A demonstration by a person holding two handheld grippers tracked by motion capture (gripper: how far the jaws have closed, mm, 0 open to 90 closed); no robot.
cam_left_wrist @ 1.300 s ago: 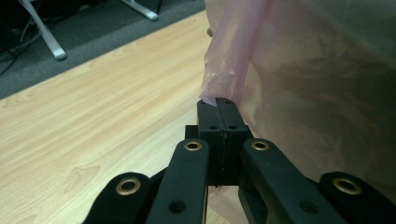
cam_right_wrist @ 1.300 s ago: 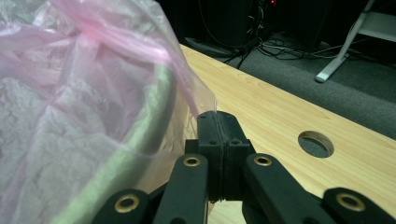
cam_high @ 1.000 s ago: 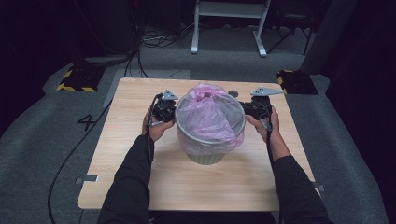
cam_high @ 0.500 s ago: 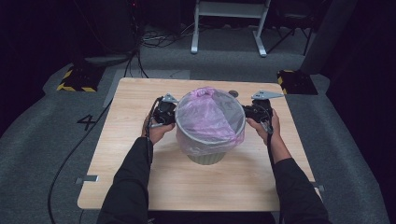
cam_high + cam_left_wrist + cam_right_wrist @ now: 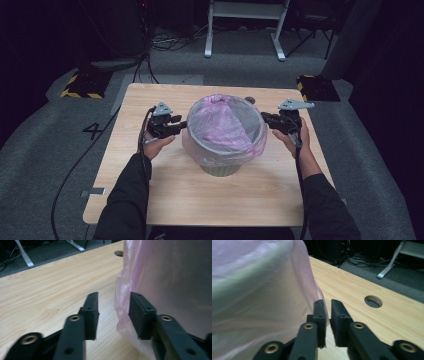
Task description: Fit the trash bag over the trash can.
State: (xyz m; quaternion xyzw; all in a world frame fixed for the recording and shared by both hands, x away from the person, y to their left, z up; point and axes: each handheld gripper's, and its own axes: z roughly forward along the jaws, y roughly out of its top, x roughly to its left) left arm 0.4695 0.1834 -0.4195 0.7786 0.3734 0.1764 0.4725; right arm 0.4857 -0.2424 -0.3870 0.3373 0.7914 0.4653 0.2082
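A grey bin (image 5: pixel 220 171) lined with a pink plastic bag (image 5: pixel 222 122) stands in the middle of the wooden table (image 5: pixel 200 200). The bag's top is folded down over the rim. My left gripper (image 5: pixel 182 124) is at the bin's left side. In the left gripper view it (image 5: pixel 113 312) is open, and the loose edge of the bag (image 5: pixel 170 277) hangs in the gap close to the right jaw. My right gripper (image 5: pixel 264 117) is at the bin's right side. In the right gripper view it (image 5: pixel 328 307) is closed to a thin slit on the bag's (image 5: pixel 257 290) edge.
A round cable hole (image 5: pixel 249 100) lies in the table behind the bin. Beyond the table are grey carpet, cables, a white desk frame (image 5: pixel 245 25) and yellow-black floor blocks (image 5: pixel 80 85). Bare tabletop lies in front of the bin.
Both grippers have come slightly lower along the bin's sides, drawing the bag's folded edge down. The left jaws now stand apart.
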